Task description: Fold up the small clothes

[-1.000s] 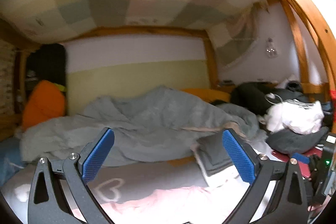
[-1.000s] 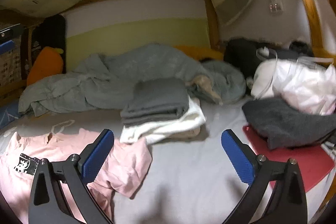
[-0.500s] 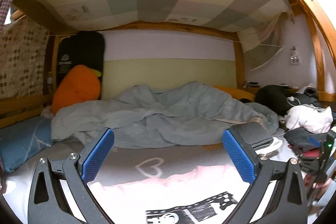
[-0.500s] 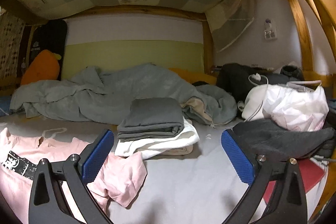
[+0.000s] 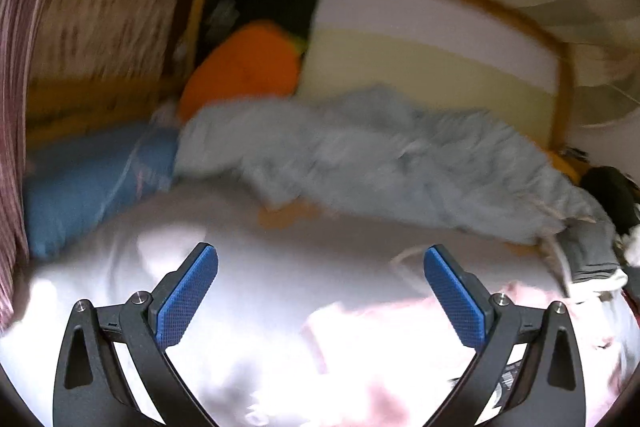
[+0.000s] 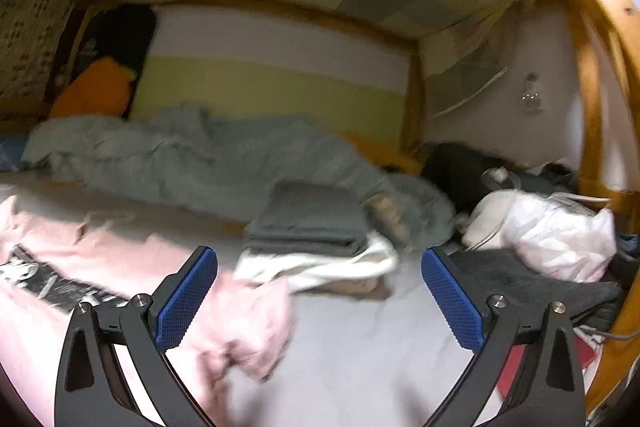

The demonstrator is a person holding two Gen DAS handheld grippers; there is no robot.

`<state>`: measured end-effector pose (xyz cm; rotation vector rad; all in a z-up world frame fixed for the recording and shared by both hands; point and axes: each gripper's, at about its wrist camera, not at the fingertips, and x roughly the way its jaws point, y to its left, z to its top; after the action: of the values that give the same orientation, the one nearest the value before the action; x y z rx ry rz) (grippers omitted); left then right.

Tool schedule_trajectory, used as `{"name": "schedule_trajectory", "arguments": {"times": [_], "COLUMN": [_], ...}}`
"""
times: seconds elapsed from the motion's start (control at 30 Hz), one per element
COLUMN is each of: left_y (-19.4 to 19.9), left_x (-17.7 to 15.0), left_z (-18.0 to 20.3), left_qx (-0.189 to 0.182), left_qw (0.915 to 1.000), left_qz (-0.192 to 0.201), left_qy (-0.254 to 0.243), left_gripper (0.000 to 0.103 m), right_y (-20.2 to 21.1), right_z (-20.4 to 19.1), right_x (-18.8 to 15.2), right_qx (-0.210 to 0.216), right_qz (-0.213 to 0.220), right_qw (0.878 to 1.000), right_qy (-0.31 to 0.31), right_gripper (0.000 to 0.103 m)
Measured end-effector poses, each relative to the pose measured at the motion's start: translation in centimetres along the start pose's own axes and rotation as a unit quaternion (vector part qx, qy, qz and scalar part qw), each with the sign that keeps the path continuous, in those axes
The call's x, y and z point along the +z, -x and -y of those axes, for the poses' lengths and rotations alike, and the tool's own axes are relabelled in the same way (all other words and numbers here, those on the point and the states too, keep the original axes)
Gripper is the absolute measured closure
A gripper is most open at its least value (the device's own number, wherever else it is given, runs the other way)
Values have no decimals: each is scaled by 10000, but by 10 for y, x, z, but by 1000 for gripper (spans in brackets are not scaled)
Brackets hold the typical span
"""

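A pink T-shirt (image 6: pixel 120 259) with a black printed band lies spread on the pale bed sheet (image 6: pixel 360 347), its sleeve crumpled near the lower middle. In the left wrist view the same pink T-shirt (image 5: pixel 400 339) shows blurred at the lower right. A stack of folded clothes (image 6: pixel 312 227), grey on white, sits behind it. My right gripper (image 6: pixel 319 293) is open above the sleeve, holding nothing. My left gripper (image 5: pixel 321 291) is open over bare sheet (image 5: pixel 280 287), to the left of the shirt.
A rumpled grey duvet (image 6: pixel 192 163) lies across the back of the bed. An orange plush (image 5: pixel 244 67) and a blue pillow (image 5: pixel 88 179) sit at the left. A white bag (image 6: pixel 552 231), dark clothes (image 6: pixel 528 279) and a wooden bed frame (image 6: pixel 592 99) crowd the right.
My left gripper has swung left, so the pillow and plush now fill its view and the shirt sits at the right. My right gripper turned slightly left. Both stay open.
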<state>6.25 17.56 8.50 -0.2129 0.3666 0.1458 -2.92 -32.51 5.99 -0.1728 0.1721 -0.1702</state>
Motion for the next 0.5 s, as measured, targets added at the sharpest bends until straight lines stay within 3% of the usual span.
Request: {"name": "schedule_trajectory", "arguments": {"times": [0.07,0.2,0.33,0.4,0.5], "left_y": [-29,-66,-89,-94,-100], "left_x": [-6,-20,-45,-55,-61], "left_z": [-22,-57,-70,-61,-41], "left_qx": [-127,-131,-1015,-1173,-1131], "left_qw": [9975,9874,9580,9522,9533], "left_qz": [-661,-1338,-2123,-2342,-2505], "left_qy": [227,839,1637,1572,1256], "left_gripper": [1,2,7,7,7], "right_y": [8,7,-9,-23,-49], "right_z": [-17,-62,-116,-136,-153], "right_x": [12,39,49,44,29], "right_qx": [469,1303,1885,1883,2035], "right_qz": [-102,-563,-930,-1097,-1638], "right_qw": [9988,9898,9772,9753,9630], "right_qy": [-10,-121,-284,-356,-669], "right_gripper": [0,0,0,0,0]}}
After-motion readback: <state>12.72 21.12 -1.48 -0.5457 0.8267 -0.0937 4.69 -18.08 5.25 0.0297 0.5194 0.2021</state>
